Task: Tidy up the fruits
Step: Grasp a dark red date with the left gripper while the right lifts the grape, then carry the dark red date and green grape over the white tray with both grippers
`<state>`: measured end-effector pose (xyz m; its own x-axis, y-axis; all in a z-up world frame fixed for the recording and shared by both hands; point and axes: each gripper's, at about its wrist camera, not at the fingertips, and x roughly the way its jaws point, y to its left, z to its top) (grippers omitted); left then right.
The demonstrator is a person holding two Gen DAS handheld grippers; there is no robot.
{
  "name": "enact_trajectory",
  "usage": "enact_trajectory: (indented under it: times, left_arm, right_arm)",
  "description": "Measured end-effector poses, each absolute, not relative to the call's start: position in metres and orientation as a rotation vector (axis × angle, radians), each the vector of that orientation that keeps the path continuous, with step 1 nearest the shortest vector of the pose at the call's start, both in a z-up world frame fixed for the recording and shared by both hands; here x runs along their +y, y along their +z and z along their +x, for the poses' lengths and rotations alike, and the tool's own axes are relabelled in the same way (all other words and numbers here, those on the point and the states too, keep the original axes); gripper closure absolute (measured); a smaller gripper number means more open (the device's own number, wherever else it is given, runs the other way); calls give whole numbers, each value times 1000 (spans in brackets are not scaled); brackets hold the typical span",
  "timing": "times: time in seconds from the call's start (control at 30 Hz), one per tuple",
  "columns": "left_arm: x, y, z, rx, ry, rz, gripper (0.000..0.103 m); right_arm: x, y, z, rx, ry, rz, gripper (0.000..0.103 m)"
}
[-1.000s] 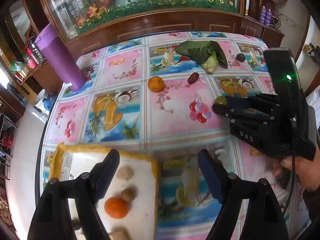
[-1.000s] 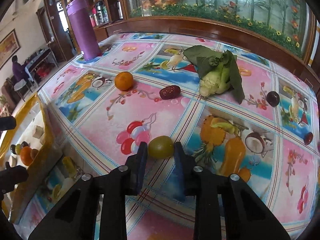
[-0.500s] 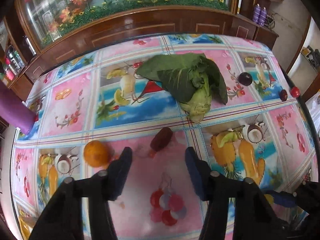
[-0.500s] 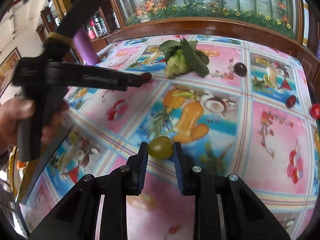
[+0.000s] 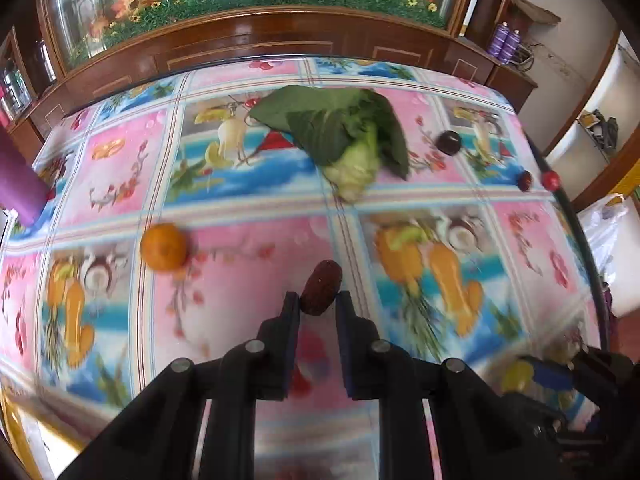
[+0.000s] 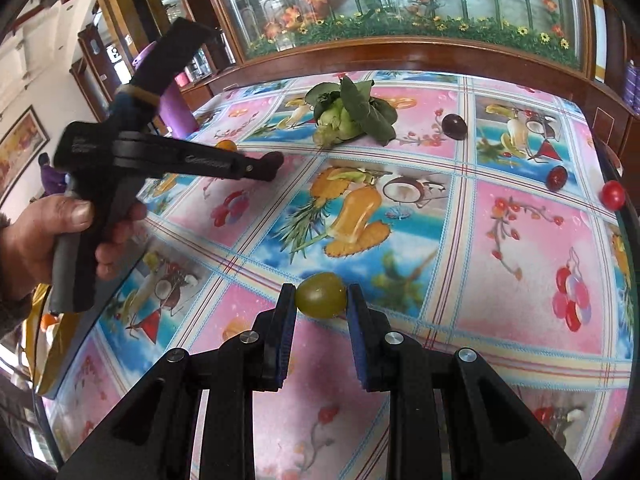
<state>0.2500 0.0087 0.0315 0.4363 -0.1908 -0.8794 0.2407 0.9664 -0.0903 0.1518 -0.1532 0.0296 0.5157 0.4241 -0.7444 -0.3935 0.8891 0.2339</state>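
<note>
Down at the tablecloth [image 5: 248,272], the left gripper [image 5: 318,300] tilts steeply, its two jaws clamped on the near end of a dark red date [image 5: 321,287]. The date's long axis runs away from the camera and leans a little rightward, its far end pointing toward the leafy cabbage [image 5: 352,140] farther up the cloth. From the date, an orange [image 5: 164,246] sits well off to the left, and a dark plum [image 5: 448,142] lies just right of the cabbage. In the right wrist view a hand [image 6: 44,236] grips the left tool's handle from the left side, wrist low, the tool reaching out over the cloth. The right gripper [image 6: 321,304] points down less steeply, jaws pressed on both sides of a green grape [image 6: 321,295], nearer than the date.
</note>
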Motion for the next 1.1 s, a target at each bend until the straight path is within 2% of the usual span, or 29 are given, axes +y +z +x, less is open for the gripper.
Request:
enact_trajectory:
  times: [0.43, 0.67, 0.77, 0.83, 1.1]
  left_arm:
    - [41, 57, 102, 1032, -286, -29, 82]
    - [58, 49, 87, 1086, -284, -62, 82]
    - [40, 47, 84, 1100, -348, -38, 68]
    - [20, 44, 76, 1084, -392, 10, 50]
    - [-48, 21, 66, 1097, -497, 183, 49]
  right_arm:
    - [-157, 45, 81, 912, 448, -1, 78]
    - [-148, 37, 56, 949, 436, -52, 78]
    - [-149, 34, 51, 955, 424, -37, 78]
    - [-152, 32, 45, 959, 421, -20, 78]
    - [-177, 28, 28, 963, 388, 1, 78]
